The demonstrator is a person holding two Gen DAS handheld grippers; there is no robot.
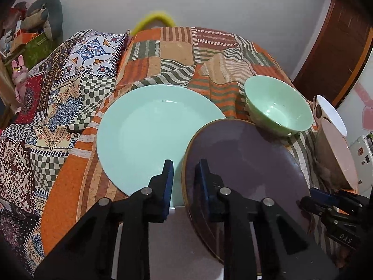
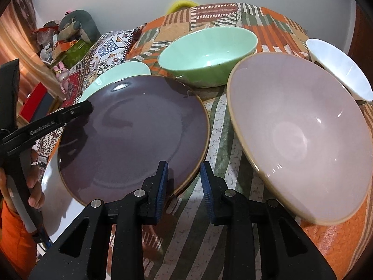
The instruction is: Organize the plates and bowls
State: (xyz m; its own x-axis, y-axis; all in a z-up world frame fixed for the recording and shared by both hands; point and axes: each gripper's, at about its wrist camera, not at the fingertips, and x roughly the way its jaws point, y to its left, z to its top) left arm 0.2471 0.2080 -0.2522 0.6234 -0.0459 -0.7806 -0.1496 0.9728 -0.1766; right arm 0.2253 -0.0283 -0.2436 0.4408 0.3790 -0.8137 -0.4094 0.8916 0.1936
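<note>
A dark purple plate (image 1: 244, 163) (image 2: 130, 135) lies partly over a mint plate (image 1: 144, 135) (image 2: 123, 72) and a white plate (image 1: 167, 245) (image 2: 53, 186). My left gripper (image 1: 185, 170) straddles its left rim, shut on it, with one finger over the plate and one outside. On the near right rim my right gripper (image 2: 184, 175) grips the same way. A green bowl (image 1: 279, 109) (image 2: 209, 56) stands behind the purple plate. To the right sit a tilted pale pink bowl (image 2: 303, 128) (image 1: 335, 154) and a white bowl (image 2: 342, 70).
Everything rests on a patchwork orange cloth (image 1: 163, 53). A checkered patterned cushion (image 1: 58, 93) lies at the left, with toys and boxes (image 1: 35, 23) beyond it. A wooden door (image 1: 338, 46) stands at the right. A hand (image 2: 35, 186) with an orange sleeve holds the left gripper.
</note>
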